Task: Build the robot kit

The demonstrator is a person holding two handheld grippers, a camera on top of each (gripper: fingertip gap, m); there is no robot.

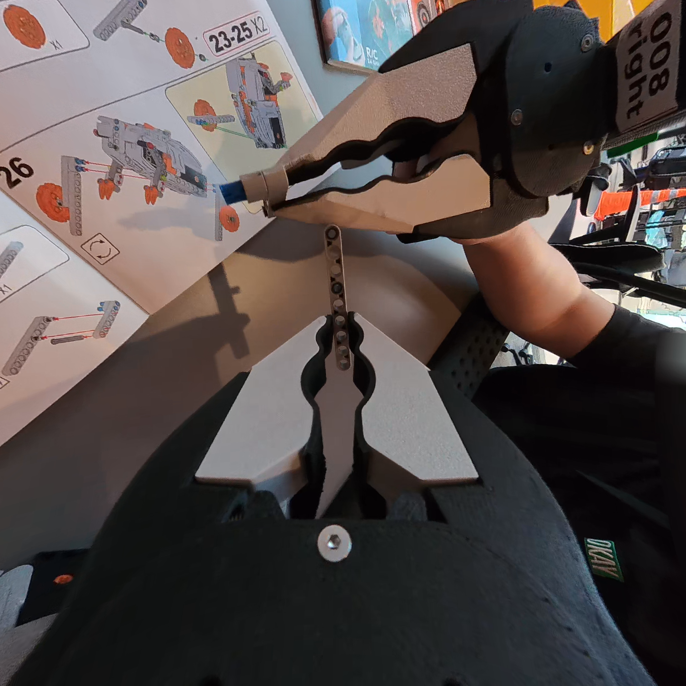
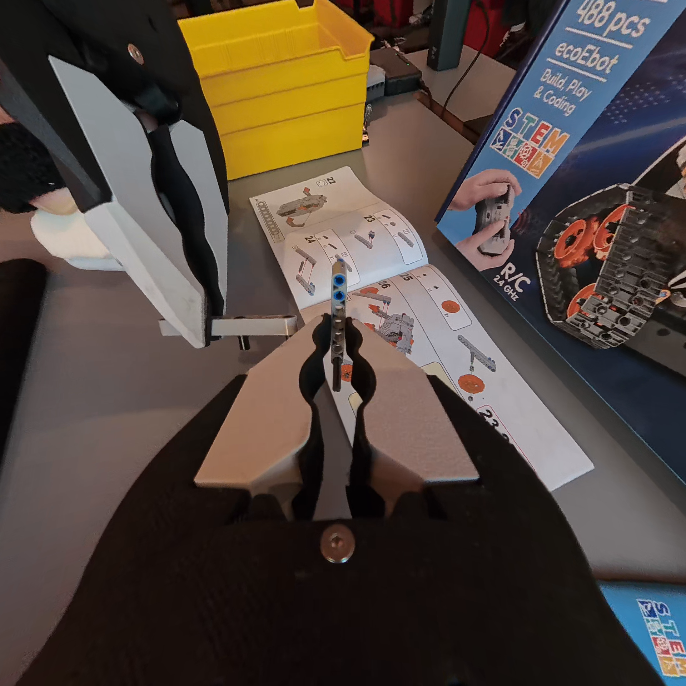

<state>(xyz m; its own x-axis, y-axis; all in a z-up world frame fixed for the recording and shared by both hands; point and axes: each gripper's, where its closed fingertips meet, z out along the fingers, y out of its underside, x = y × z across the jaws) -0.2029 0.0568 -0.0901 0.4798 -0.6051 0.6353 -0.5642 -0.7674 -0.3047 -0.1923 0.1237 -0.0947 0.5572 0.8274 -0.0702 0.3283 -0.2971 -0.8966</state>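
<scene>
My left gripper is shut on a long grey beam with holes, which sticks out ahead of the fingers. In the right wrist view this beam lies level in the left gripper, with a dark pin under it. My right gripper is shut on a short grey beam that carries two blue pins and a dark axle at its near end. In the left wrist view the right gripper holds that short beam just above the tip of the long beam, blue pins pointing left.
An open instruction booklet lies on the grey table and also shows in the left wrist view. A yellow bin stands at the back. A blue product box stands at the right. A person's forearm is at the right. About 7 centimetres separates my left fingertips from my right.
</scene>
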